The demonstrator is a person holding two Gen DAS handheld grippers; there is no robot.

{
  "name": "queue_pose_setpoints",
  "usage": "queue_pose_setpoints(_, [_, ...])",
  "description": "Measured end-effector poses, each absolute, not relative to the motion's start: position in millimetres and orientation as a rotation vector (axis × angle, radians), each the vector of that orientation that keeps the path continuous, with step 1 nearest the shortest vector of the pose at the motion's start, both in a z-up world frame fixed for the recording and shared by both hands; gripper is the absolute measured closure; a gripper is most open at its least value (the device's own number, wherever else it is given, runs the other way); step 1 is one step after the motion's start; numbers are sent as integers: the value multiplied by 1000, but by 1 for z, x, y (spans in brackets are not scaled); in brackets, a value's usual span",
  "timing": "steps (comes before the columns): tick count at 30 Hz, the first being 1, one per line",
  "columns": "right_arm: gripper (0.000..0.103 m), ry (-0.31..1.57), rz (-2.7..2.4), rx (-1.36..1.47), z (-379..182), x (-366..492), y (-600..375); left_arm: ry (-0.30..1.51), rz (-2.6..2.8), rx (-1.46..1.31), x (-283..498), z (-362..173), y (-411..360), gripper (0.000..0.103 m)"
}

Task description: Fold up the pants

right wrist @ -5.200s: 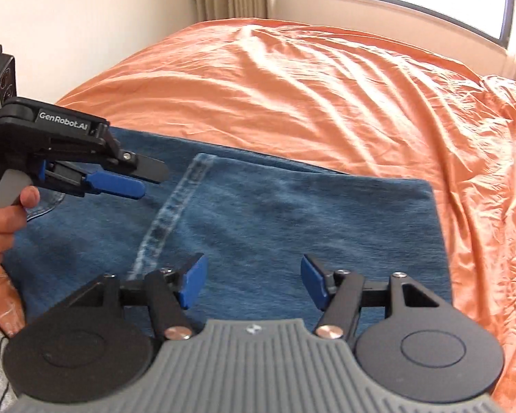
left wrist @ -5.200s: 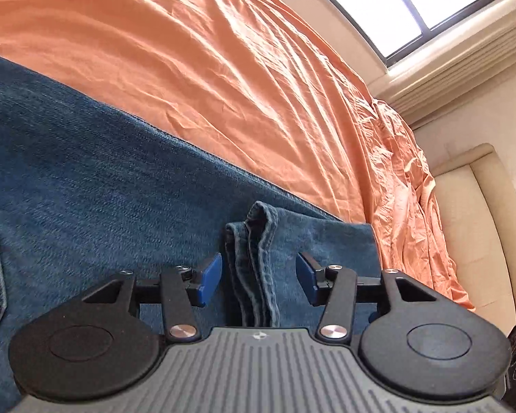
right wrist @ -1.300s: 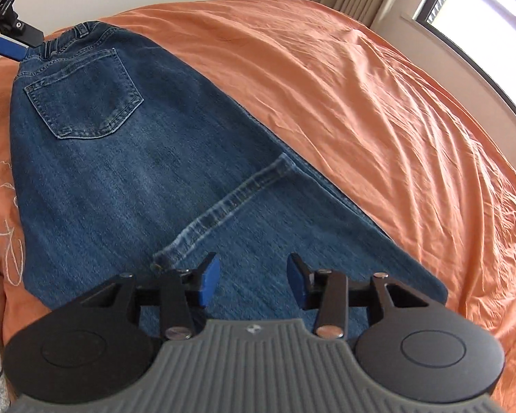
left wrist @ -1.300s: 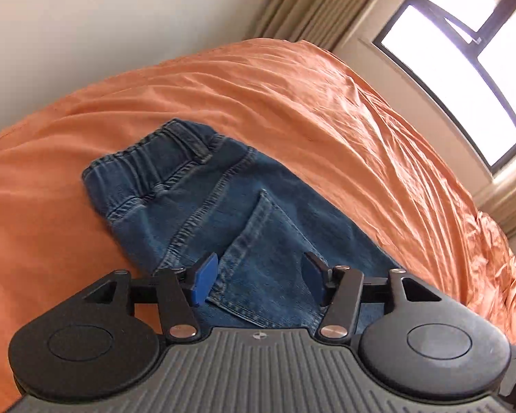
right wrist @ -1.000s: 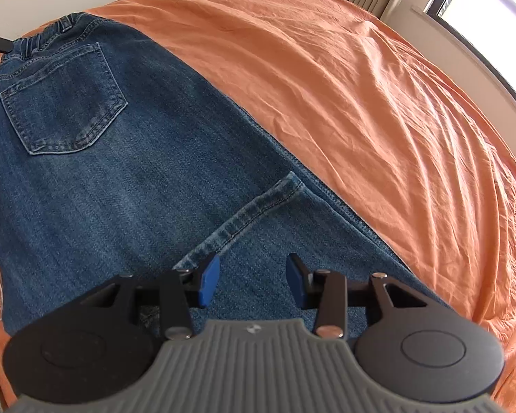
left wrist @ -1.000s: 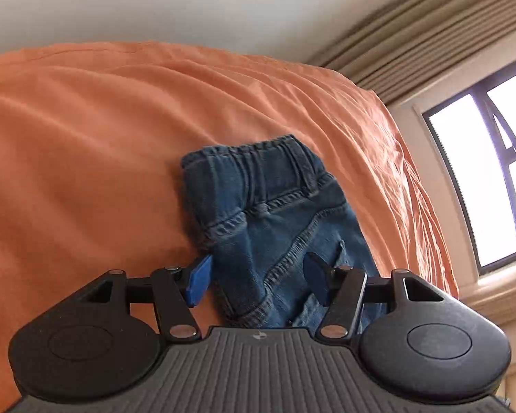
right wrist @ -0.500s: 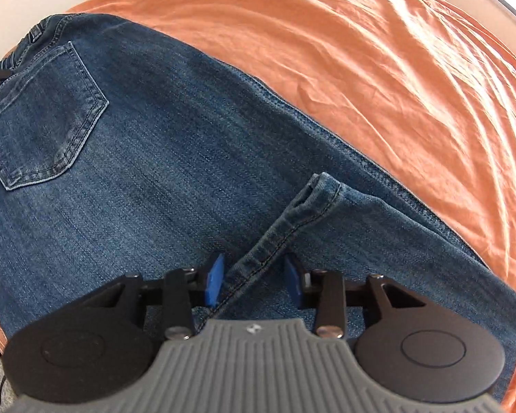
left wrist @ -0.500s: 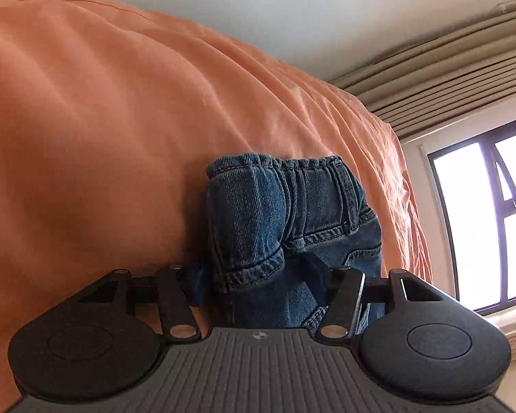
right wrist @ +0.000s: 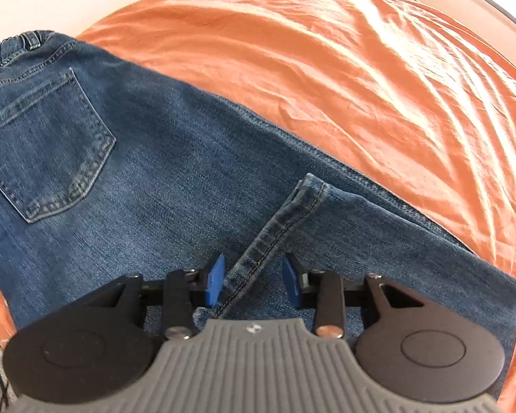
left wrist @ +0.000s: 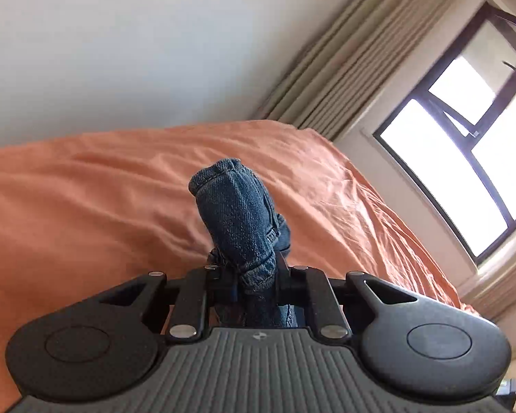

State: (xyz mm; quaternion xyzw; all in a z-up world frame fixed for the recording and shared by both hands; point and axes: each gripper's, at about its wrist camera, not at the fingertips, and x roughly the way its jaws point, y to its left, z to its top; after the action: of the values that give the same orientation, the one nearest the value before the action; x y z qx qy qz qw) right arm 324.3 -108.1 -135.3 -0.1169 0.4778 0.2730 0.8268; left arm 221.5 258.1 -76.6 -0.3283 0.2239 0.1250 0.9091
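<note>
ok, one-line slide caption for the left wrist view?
Left gripper, jaws just closed, pinches the jeans' waistband, bunched denim raised above the orange bedsheet.

Orange bedsheet (left wrist: 86,199) covers the whole bed, wrinkled, creases catching light on the side twd the window (left wrist: 464,158). Beige curtain (left wrist: 354,69) hangs just beside the window, at the far corner of the sheet. Plain pale wall (left wrist: 137,41) behind the sheet's far edge.
</note>
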Motion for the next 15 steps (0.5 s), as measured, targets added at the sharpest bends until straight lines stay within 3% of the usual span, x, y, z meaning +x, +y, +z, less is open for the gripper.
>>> queue_pose_setpoints(8, [70, 952, 560, -94, -94, 287, -175, 450, 58, -300, 227, -34, 112, 87])
queue_pose_setpoints(15, [70, 978, 453, 45, -110, 263, -238, 619, -106, -81, 234, -73, -3, 86])
